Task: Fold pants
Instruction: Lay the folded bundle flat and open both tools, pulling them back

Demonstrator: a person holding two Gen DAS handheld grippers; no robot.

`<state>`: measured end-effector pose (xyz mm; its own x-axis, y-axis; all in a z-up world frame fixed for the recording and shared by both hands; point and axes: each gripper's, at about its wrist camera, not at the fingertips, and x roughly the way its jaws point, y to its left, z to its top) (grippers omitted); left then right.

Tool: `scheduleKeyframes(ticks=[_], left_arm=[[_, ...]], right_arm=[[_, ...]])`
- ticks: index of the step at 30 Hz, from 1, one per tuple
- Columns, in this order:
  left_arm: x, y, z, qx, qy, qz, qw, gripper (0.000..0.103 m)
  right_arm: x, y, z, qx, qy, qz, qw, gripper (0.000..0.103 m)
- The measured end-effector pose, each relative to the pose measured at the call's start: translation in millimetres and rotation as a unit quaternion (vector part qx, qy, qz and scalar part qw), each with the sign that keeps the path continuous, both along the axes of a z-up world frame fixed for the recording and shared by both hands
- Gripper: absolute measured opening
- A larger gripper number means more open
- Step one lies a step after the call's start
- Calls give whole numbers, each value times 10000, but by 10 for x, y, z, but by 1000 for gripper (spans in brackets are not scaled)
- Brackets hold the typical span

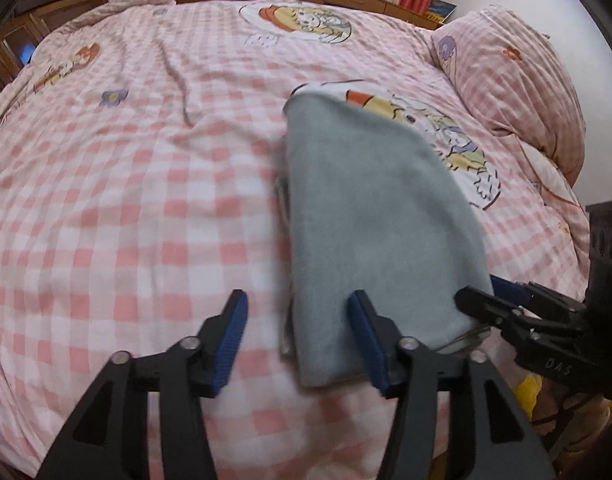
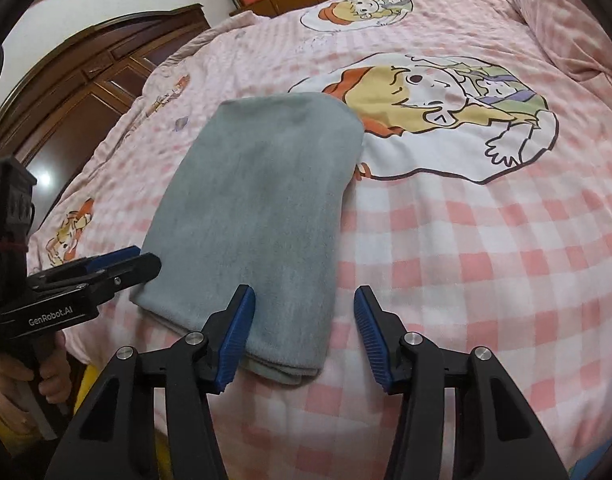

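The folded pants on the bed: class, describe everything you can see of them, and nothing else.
The pants are grey-blue, soft and fleecy-looking, folded into a long flat stack with rounded far corners. Layered edges show at the near end. They lie on the pink checked bedspread, the far end next to a cartoon print. Both grippers stand open at the near end: the left gripper straddles one corner, the right gripper the other. Neither clamps the cloth.

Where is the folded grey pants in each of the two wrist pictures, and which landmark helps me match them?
Left wrist view: the grey pants lie right of centre, reaching the near right finger.
Right wrist view: the grey pants lie left of centre, reaching the near left finger.
Shared landmark: the cartoon print beside the pants' far end.
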<state>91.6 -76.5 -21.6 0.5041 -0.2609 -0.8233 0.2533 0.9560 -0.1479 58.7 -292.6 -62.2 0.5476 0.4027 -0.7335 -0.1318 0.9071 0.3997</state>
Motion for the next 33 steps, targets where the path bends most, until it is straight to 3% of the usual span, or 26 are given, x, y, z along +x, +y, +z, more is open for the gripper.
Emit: scheduleKeyframes(ticks=[3, 6, 8, 11, 13, 16, 17, 19, 23, 25, 27, 33], left_arm=[[-21, 60, 49, -98, 28, 38, 9999, 56], [-45, 29, 220, 11, -294, 51, 9996, 51], [-26, -23, 335, -2, -532, 16, 9986, 47], [49, -128, 374, -118, -547, -123, 9984, 26], [68, -210, 330, -129, -470, -255, 9985, 19], [44, -279, 204, 60, -385, -326, 9987, 18], [39, -302, 125, 180, -326, -301, 9989, 18], [25, -284, 55, 158, -318, -266, 9990, 19], [3, -257, 32, 121, -320, -310, 9989, 19], [-20, -231, 18, 115, -326, -334, 9988, 19], [-15, -187, 4, 20, -296, -298, 9991, 20], [54, -87, 21, -365, -57, -131, 9992, 20]], right_arm=[[13, -60, 142, 42, -101, -105, 9999, 49], [74, -94, 314, -222, -453, -197, 9985, 48], [168, -99, 364, -199, -521, -239, 9982, 34], [380, -83, 396, -13, -658, -230, 9976, 16], [510, -37, 389, 65, -691, -204, 9974, 13], [717, 53, 278, -129, -561, -253, 9980, 7], [797, 96, 182, -337, -447, -304, 9980, 0], [845, 104, 42, -438, -362, -400, 9976, 0], [729, -49, 99, 109, -324, -646, 9973, 0], [641, -167, 139, 431, -258, -787, 9956, 7], [554, -263, 152, 720, -164, -913, 9931, 25], [234, -317, 86, 1384, 223, -675, 9878, 32]])
